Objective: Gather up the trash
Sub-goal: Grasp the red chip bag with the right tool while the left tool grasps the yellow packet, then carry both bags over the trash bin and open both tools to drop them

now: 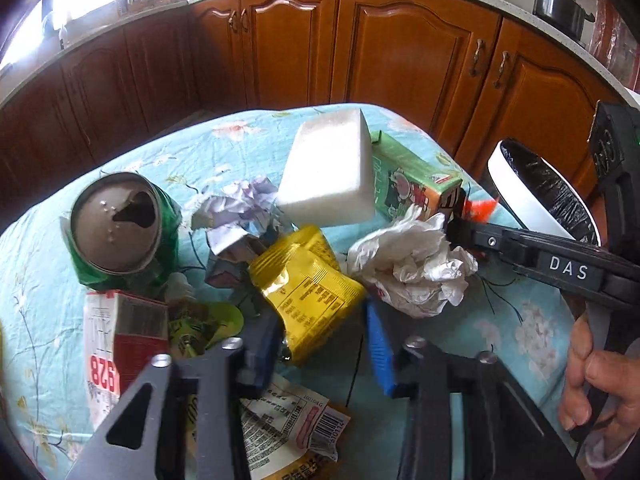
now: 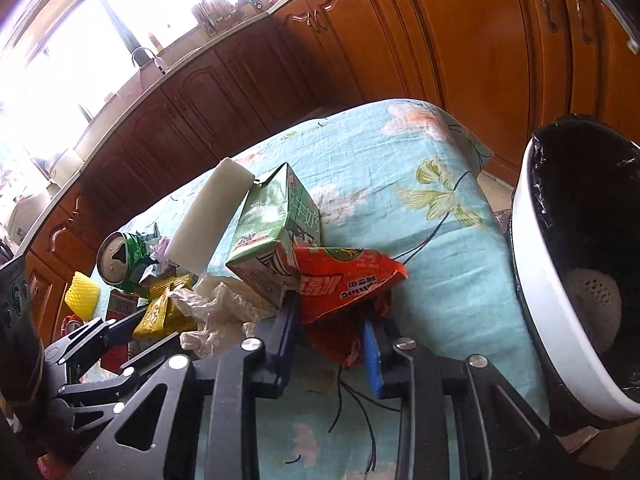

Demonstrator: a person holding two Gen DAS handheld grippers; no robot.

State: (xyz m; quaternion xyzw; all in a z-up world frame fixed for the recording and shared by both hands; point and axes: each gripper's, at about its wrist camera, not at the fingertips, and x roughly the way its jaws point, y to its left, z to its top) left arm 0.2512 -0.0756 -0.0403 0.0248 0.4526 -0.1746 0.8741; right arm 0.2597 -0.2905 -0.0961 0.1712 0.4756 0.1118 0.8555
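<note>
Left gripper (image 1: 326,340), nearest in the left wrist view: black frame, blue pads, jaws narrowed on a crinkled yellow foil snack packet (image 1: 308,288). The left pad presses the packet's lower corner; the right pad (image 1: 380,344) stands just clear of its right edge, so a firm hold cannot be confirmed.

At 6 o'clock below the jaws: a flat printed wrapper with barcode (image 1: 292,424). At 9 o'clock: a red and white card box (image 1: 120,344).

At 2 o'clock from the yellow packet: a crumpled white plastic bag (image 1: 412,264). At 11 o'clock: a wad of crumpled pale paper (image 1: 240,208), then a dented green drink can (image 1: 120,228) with open top facing the camera.

Farther, at 12 o'clock: a white foam block (image 1: 328,172), touching a green milk carton (image 1: 408,180) on its right.

All lie on a table under a light blue floral cloth (image 1: 200,148).

Right gripper (image 2: 332,340), in its own view: jaws drawn in on a torn red snack wrapper (image 2: 344,284), both blue pads against its lower folds. The wrapper leans on the green carton.

At 3 o'clock, off the table's edge: a white round bin with black liner (image 2: 560,320).

Beyond: brown wooden cabinet doors (image 1: 400,48).

A person's hand (image 1: 596,380) grips the right tool's handle.
</note>
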